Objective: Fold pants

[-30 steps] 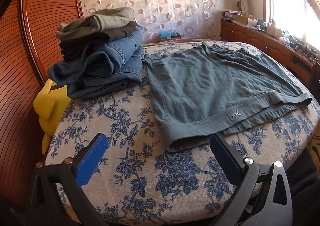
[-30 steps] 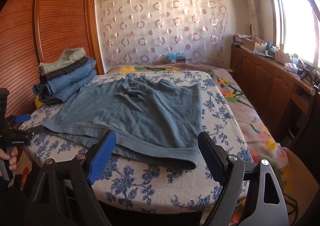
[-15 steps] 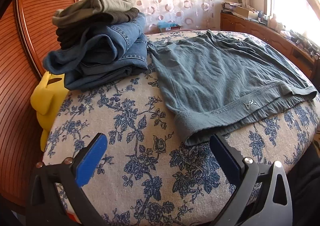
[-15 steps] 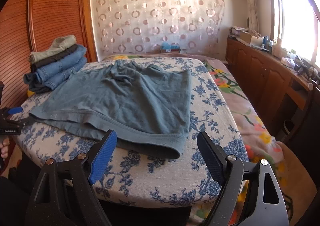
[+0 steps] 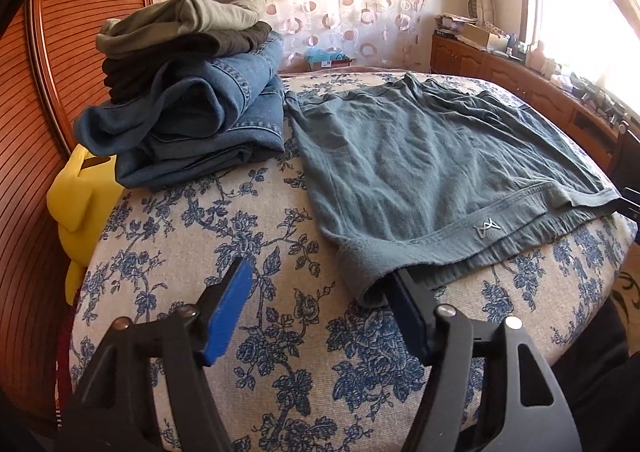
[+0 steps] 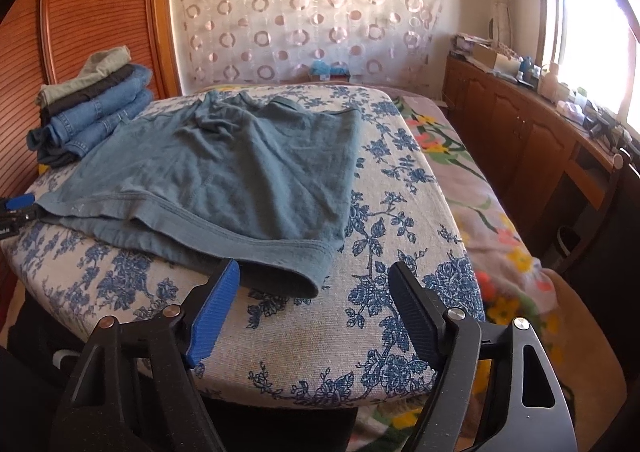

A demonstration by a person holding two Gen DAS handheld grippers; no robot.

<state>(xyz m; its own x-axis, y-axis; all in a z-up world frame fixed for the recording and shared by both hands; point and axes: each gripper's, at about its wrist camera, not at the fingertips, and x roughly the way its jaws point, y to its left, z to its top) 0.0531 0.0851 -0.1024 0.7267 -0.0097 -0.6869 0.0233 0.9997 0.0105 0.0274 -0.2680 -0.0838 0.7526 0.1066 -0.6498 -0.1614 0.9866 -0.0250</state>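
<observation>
Left wrist view has the teal pants (image 5: pixel 420 167) spread flat across the centre and right of the frame on the floral bed (image 5: pixel 192 236), waistband nearest the camera, with a stack of folded jeans (image 5: pixel 188 119) at upper left. The left gripper (image 5: pixel 320 312) has its fingers wide apart, the right-hand one touching the near waistband corner. In the right wrist view the right gripper (image 6: pixel 316 312) is likewise spread, its left finger just at the other corner of the band. The knit looks light, limp and clingy; it will likely sag and wrinkle, so the thick waistband corners seem the firmest places to pinch.
</observation>
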